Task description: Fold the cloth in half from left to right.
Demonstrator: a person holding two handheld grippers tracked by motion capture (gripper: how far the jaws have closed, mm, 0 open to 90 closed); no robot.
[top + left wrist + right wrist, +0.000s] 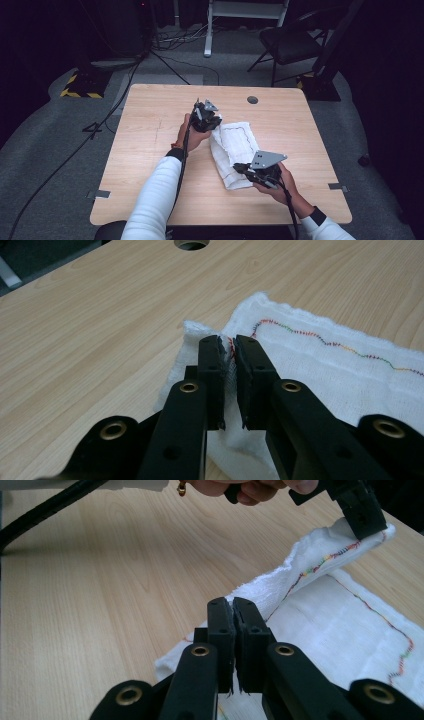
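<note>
With each hand-held gripper, left (216, 121) and right (239, 167), clenched on a corner of the white cloth (234, 145) lying mid-tabletop (150, 150), carry both corners level together so the fold lands square.

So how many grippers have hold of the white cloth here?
2. The left gripper pinches the cloth at its far corner; the right gripper pinches its near edge. Both sets of jaws are shut on the fabric.

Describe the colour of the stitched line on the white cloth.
The wavy stitching on the cloth is multicoloured: red, green, yellow and blue. Clearest in the left gripper view.
</note>
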